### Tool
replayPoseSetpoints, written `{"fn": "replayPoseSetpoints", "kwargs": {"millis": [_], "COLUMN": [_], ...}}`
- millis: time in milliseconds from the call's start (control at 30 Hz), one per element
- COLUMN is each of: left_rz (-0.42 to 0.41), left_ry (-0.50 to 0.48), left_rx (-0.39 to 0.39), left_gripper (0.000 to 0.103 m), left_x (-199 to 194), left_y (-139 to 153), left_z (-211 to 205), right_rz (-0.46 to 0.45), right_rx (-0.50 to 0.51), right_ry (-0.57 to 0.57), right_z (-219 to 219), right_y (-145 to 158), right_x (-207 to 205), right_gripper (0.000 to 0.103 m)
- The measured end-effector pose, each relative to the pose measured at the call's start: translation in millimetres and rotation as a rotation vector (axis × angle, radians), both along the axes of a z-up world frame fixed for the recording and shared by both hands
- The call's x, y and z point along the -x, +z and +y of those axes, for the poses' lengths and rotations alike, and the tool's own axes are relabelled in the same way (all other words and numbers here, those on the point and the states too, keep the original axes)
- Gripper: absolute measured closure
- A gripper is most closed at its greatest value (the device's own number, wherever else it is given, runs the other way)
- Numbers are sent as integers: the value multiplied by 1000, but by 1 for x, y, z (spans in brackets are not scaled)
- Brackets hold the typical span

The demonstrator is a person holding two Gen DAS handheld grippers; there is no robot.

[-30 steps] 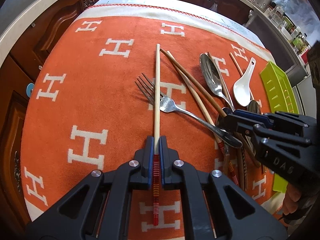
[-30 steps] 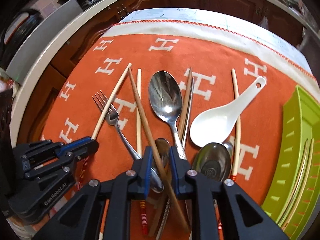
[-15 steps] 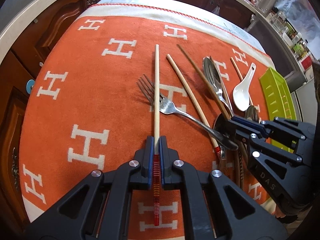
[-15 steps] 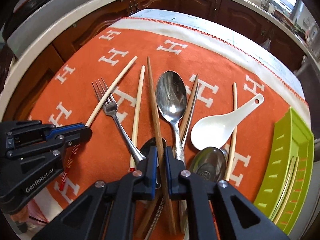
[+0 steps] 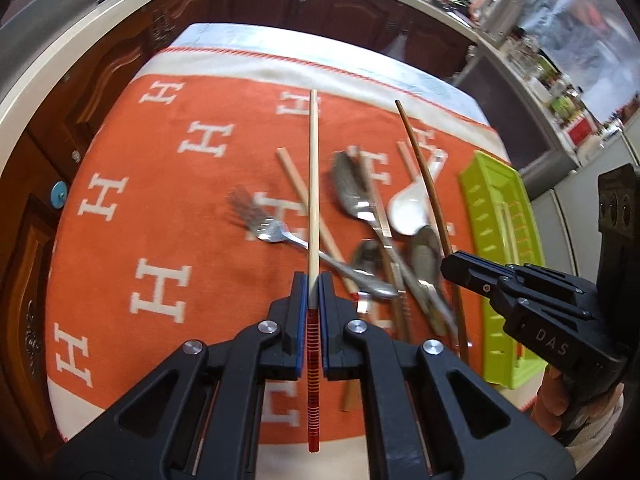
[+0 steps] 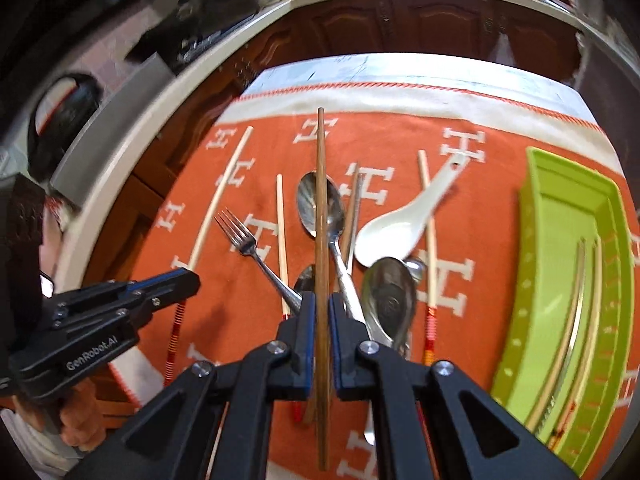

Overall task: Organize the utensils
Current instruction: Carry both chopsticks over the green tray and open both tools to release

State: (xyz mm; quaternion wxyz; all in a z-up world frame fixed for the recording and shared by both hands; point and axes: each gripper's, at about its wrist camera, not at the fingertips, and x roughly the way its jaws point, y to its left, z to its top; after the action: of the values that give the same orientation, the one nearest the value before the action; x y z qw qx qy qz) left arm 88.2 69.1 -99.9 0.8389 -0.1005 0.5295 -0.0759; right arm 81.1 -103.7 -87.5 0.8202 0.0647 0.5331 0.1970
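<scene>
Nearest in the left wrist view: left gripper [image 5: 313, 294], fingers [image 5: 298, 292] pinched narrow on a pale chopstick [image 5: 313, 184], its red-striped end trailing back between the finger bases, its bare tip pointing away over the orange cloth [image 5: 132, 216]. Same gripper seen from the side in the right wrist view [image 6: 188, 280], low at left, with the pale chopstick [image 6: 220, 196] slanting up and away from it.

Nearest in the right wrist view: right gripper [image 6: 322, 306], fingers [image 6: 307, 308] clamped on a dark brown chopstick [image 6: 320, 208], the stick running straight ahead over the bowl of a large metal spoon [image 6: 310, 204]. From the left wrist view, right gripper [image 5: 450, 266] at the right edge, the dark chopstick [image 5: 420, 160] angling up from it, a bare hand [image 5: 556, 396] below; exact grip point hidden there.

Just beyond the fingers, on the cloth: fork [image 6: 240, 236], another light chopstick [image 6: 281, 232], a second metal spoon [image 6: 390, 300], white ceramic spoon [image 6: 396, 228] touching it, one more red-ended chopstick [image 6: 428, 240].

Further right: green tray [image 6: 540, 208], with two chopsticks [image 6: 576, 312] lying inside, visible only in the right wrist view; blurred in the left one [image 5: 480, 184].

Farthest: worktop edge [image 6: 132, 120] and dark wooden cabinets [image 5: 280, 4].
</scene>
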Motion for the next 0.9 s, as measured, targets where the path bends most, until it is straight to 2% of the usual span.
{"fn": "replayPoseSetpoints", "kwargs": {"millis": [233,533,733,900], "left_rz": [-21,-9,18,41], "left_ry": [-123,-272,-329,-344], "left_rx": [13,17,16,14], "left_gripper": [100,100,100,100], "left_x": [-1,-9,-11,-16], "left_y": [20,27,23,16], "left_z": [-62,-159,-207,-228], "right_rz": [-23,-6,15,47], "right_rx": [-17,-6,10,41], "right_ry": [-118,-300,-395,-424], "right_z": [-51,-122,-162,-176], "right_y": [15,13,3,-9], "right_x": [21,39,46,44], "right_gripper": [97,97,96,96]}}
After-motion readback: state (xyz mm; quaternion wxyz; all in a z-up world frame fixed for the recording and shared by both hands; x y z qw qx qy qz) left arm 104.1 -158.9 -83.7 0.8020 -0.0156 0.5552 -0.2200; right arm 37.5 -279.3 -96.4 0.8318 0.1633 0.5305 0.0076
